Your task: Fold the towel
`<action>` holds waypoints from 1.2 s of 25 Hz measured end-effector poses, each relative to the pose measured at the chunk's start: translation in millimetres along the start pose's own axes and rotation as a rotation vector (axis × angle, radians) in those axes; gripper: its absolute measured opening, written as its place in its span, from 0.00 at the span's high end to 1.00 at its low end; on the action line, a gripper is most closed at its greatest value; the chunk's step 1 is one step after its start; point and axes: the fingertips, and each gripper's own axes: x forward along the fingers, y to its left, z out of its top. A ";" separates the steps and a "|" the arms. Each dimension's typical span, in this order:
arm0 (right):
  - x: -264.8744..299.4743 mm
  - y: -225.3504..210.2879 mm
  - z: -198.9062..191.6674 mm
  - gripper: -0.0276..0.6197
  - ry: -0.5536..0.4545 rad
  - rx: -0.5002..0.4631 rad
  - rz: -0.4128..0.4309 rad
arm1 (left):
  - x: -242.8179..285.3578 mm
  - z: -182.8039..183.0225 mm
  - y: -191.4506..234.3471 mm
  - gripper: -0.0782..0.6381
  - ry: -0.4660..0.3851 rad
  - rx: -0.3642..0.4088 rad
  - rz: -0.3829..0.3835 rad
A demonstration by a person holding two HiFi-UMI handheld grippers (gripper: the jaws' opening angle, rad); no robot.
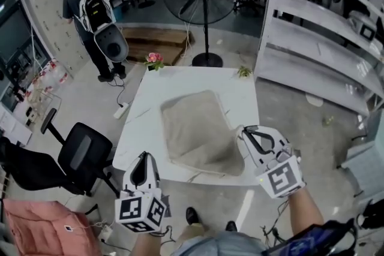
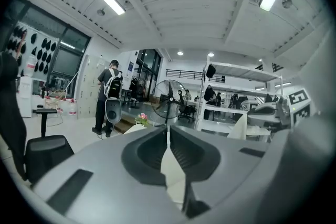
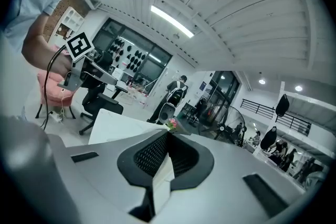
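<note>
Hovering at the near edge of the tabletop (image 1: 150, 99), the left gripper (image 1: 143, 157) and right gripper (image 1: 245, 130) both have their fingers closed tight on nothing. The towel (image 1: 195, 129) lies mid-tabletop, its near-right corner just beside the right gripper. Closed fingers brushing that corner could drag and rumple it.

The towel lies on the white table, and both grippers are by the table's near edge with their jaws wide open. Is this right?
Not fully. The jaws are shut, not wide open: the left gripper in the left gripper view and the right gripper in the right gripper view show them together. The towel does lie on the white table.
</note>
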 end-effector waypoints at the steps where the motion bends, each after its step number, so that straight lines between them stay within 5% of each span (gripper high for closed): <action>1: 2.4 -2.0 1.7 0.94 0.004 -0.007 0.000 | 2.3 -2.0 0.1 0.86 0.005 -0.004 -0.007; 14: 14.1 0.2 -24.4 0.93 0.105 -0.050 0.029 | 17.5 -43.7 -14.1 0.86 0.072 -0.037 -0.090; 21: 16.6 0.5 -45.0 0.94 0.168 -0.047 0.018 | 31.1 -65.8 -37.0 0.86 0.066 0.080 -0.203; 30: 15.8 16.7 -59.8 0.94 0.179 -0.047 0.091 | 15.1 -153.1 -102.1 0.86 0.109 0.109 -0.337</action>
